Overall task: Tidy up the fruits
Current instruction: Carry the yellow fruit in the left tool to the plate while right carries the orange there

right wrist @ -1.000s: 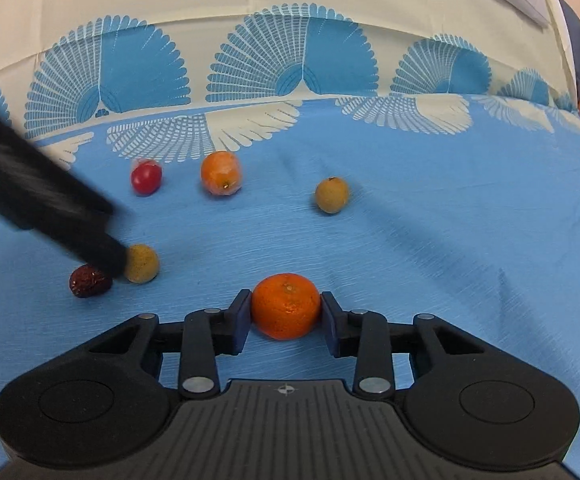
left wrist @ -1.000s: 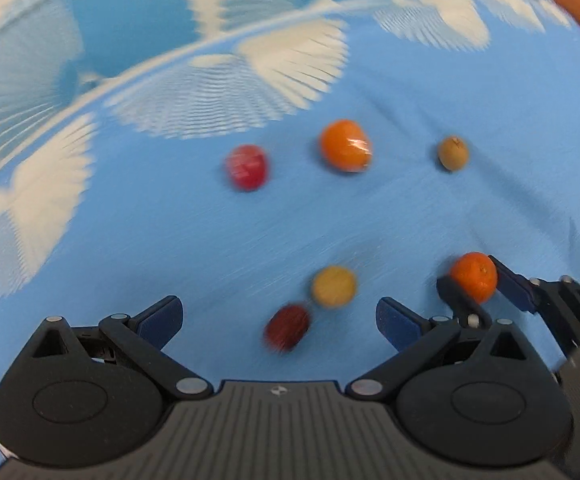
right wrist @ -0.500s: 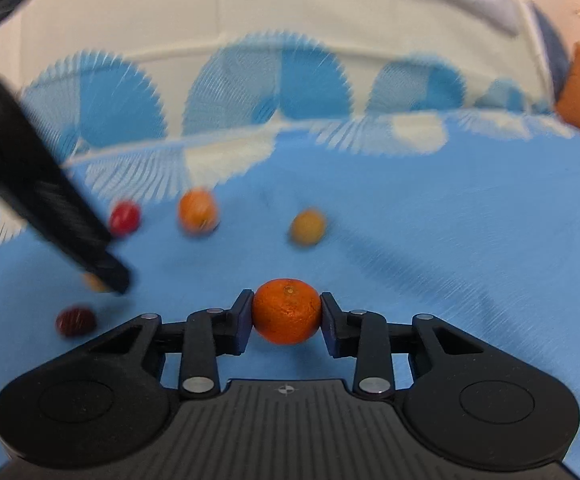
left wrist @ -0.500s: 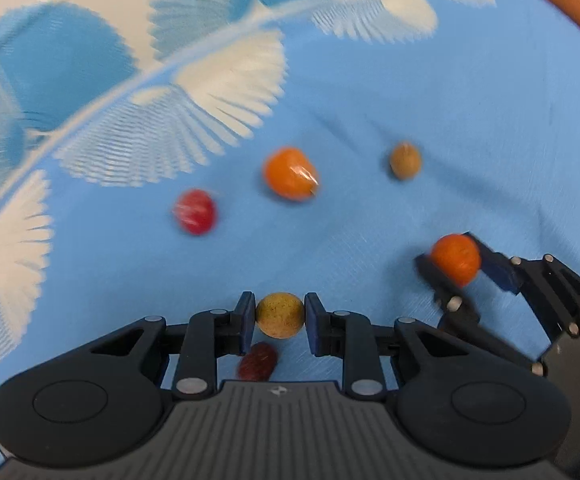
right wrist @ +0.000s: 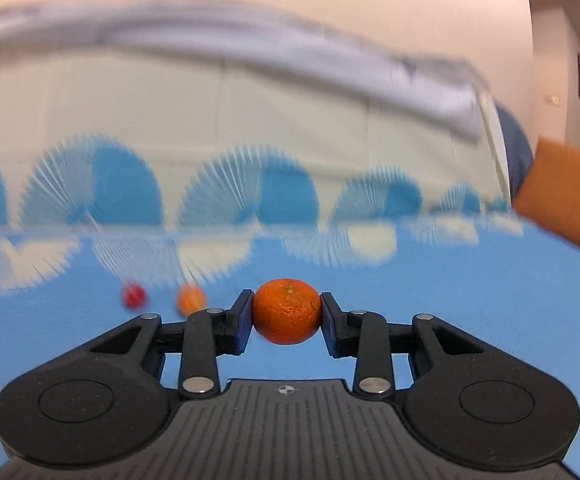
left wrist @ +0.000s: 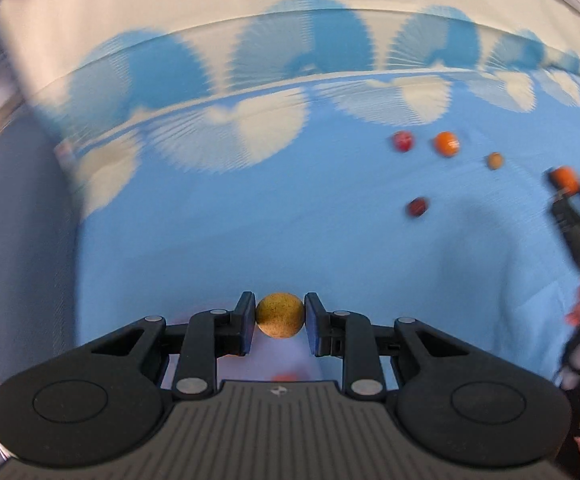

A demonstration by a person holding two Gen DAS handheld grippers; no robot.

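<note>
Left gripper (left wrist: 279, 322) clenching a small speckled yellow-brown fruit (left wrist: 279, 320) squarely between both pads, carrying it clear above the blue cloth (left wrist: 249, 240). Right gripper (right wrist: 285, 318) gripping a mandarin (right wrist: 286, 311) the same way, jaws pressing on its two sides, fruit showing off the surface. Remaining on the cloth, far right in the left wrist view: a red fruit (left wrist: 403, 141), an orange fruit (left wrist: 446, 143), a brownish fruit (left wrist: 494, 160) and a dark red fruit (left wrist: 417, 207), all apart from each other. Heavy blur in both views, so probably mid-transport to wherever the fruits are being grouped; no bowl or tray visible, so target unclear. Something pale with a reddish spot showing just below the left jaws, too hidden to name. For doing this step well: keeping both grips steady, no extra squeeze on the soft mandarin, slowing before the drop spot, lowering until the fruit is almost touching before letting go, since round fruit likely rolling on the cloth. Also keeping the two grippers well apart, and placing like beside like without knocking the loose fruits.
</note>
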